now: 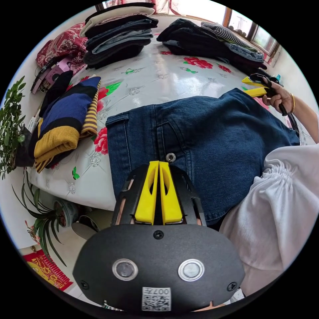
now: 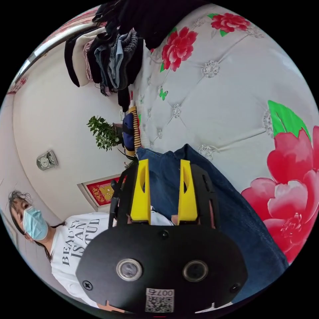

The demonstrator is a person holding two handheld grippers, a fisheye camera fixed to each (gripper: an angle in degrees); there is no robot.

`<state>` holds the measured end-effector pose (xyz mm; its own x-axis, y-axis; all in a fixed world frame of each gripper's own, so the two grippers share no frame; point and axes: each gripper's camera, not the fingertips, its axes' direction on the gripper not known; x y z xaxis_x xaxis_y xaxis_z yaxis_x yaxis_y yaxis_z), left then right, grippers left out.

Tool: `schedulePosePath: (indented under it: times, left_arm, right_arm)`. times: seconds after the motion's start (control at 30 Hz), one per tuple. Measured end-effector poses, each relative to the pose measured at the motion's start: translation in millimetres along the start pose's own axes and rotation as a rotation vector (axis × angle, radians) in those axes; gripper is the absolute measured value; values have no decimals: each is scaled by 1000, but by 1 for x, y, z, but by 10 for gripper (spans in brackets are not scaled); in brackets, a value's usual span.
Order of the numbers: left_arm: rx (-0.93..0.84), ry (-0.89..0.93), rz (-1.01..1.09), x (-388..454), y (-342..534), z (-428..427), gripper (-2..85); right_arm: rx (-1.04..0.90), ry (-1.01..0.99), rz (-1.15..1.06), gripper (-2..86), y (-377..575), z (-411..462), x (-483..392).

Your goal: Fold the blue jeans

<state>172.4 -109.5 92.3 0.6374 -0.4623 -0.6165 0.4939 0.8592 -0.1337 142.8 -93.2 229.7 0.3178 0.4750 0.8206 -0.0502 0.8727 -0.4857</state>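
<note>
The blue jeans (image 1: 206,139) lie flat on a bed whose glossy white cover (image 1: 159,79) is printed with red flowers; in the left gripper view they fill the middle of the frame, with the waistband and its metal button (image 1: 170,157) turned toward the lower centre. The left gripper (image 1: 159,163) sits just below this button, and its two yellow jaws are pressed together; I cannot tell if any denim is caught between them. At the right edge of the same view a hand (image 1: 279,96) holds the right gripper (image 1: 254,87) near the far side of the jeans.

In the right gripper view, the right gripper (image 2: 164,163) has its jaws spread apart, and the edge of the jeans (image 2: 232,212) runs between them, from the centre down to the lower right.

In the upper part of the left gripper view stand two piles of folded clothes (image 1: 119,33), and at the left lies a folded striped sweater (image 1: 66,119). A green plant (image 1: 11,123) is at the far left edge. A person in a white T-shirt (image 2: 74,239) stands at the lower left of the right gripper view.
</note>
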Motion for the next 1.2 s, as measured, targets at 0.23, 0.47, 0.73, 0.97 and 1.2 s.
schedulePosePath:
  times: [0.23,0.47,0.73,0.97,1.2]
  left_arm:
    - [-21,-99,-20,8,-32,-5,-10]
    - [30,-28,-146,-19,-62,-21,-9]
    - [267,141,-225,-36,-10,-101,-8]
    - [106,126,-162,-43,-25,-82,-9]
    - [265,339,-458,-110,-18,-145,-5]
  right_arm:
    - [362,171,-83,3,-18,-33,-29]
    - [413,338,-238,4,12,-48,-63]
    - [472,705,-252,55,178,-23,-39]
    - [568,591,75,72,259,-53,44]
    - [1251,465,399,77,443,-149,82]
